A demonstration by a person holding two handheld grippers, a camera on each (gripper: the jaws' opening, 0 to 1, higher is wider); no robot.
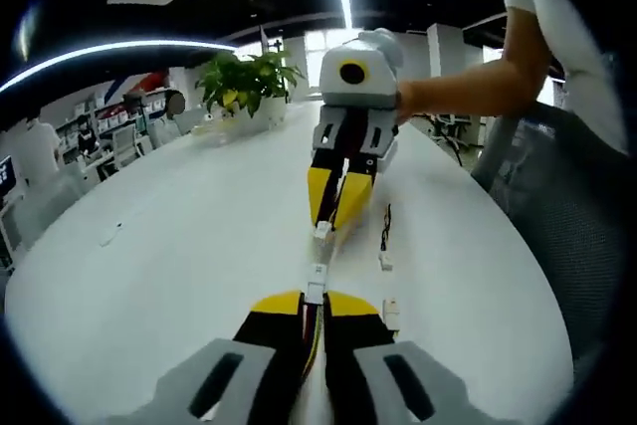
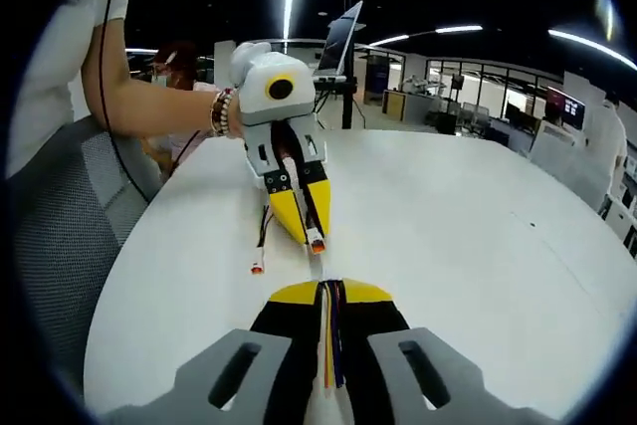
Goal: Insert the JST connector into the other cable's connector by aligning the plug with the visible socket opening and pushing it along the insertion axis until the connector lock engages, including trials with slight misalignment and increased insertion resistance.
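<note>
Facing connectors apart, no legible writing

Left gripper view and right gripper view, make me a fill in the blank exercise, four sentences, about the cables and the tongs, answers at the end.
1. The left tongs are shut on a cable that ends in a ____ connector.
2. The right tongs and the left tongs point ____ each other.
3. A spare cable lies on the ____ table.
4. At the table's far end in the left gripper view stands a potted ____.

Missing words: white; toward; white; plant
</note>
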